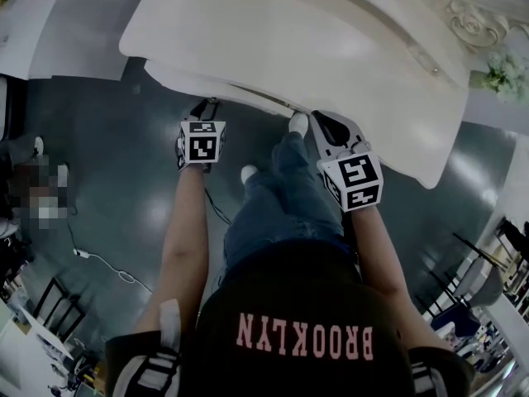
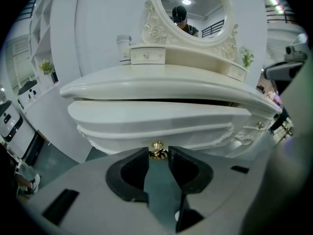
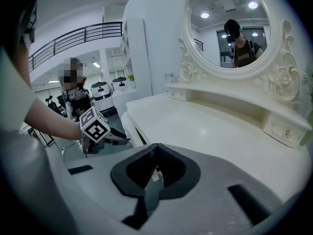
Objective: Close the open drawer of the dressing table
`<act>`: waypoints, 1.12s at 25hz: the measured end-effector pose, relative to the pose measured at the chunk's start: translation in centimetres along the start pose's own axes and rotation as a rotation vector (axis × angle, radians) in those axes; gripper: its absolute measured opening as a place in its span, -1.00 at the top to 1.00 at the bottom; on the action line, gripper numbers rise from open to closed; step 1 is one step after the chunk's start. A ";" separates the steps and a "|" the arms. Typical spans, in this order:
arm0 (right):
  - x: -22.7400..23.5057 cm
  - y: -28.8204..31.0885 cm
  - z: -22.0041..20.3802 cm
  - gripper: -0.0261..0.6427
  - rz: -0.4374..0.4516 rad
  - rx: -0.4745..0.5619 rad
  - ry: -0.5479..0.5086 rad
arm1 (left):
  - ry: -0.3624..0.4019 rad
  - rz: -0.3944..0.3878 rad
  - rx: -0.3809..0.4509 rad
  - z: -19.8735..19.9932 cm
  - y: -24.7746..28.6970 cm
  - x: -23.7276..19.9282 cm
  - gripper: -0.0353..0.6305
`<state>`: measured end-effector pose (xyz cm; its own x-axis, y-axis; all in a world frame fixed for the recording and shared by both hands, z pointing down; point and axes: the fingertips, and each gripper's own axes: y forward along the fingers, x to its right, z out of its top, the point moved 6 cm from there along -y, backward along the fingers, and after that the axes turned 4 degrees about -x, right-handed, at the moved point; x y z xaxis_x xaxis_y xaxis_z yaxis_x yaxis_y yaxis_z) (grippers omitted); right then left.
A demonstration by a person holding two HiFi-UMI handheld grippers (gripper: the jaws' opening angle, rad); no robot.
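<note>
Your left gripper (image 2: 158,156) has its fingers (image 2: 134,173) pinched on the single gold knob (image 2: 156,149) of the open drawer (image 2: 146,119), which juts from under the dressing table's worktop (image 2: 161,82) at your 12 o'clock. Push straight toward 12, keeping level, so the front seats square. Your right gripper (image 3: 155,151), at 2 o'clock, has its fingers together and empty. Count one open drawer, one knob, two small upper drawers (image 2: 146,55) and one mirror (image 2: 193,9).

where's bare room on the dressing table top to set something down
The whole middle of the top, from the front edge back to the shelf, is bare. Crowded: the back, with jar left and plant right. Under the front edge, left claw grips the knob.
</note>
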<state>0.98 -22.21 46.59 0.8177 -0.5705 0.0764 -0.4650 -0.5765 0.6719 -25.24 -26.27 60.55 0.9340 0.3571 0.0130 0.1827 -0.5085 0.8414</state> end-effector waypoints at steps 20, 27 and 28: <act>3.3 1.4 1.4 0.95 0.007 -0.016 0.003 | -0.007 -0.033 -0.013 4.2 2.3 0.4 0.53; 4.2 1.6 2.0 0.95 0.003 -0.020 -0.013 | -0.009 -0.048 -0.036 4.3 3.1 0.5 0.51; 4.2 1.6 2.2 0.95 0.001 -0.019 -0.015 | -0.013 -0.052 -0.048 4.3 3.3 0.5 0.53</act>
<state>2.95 -26.80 46.35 0.8118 -0.5801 0.0665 -0.4596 -0.5646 0.6855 -22.89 -31.13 61.04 0.9276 0.3716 -0.0385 0.2165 -0.4508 0.8660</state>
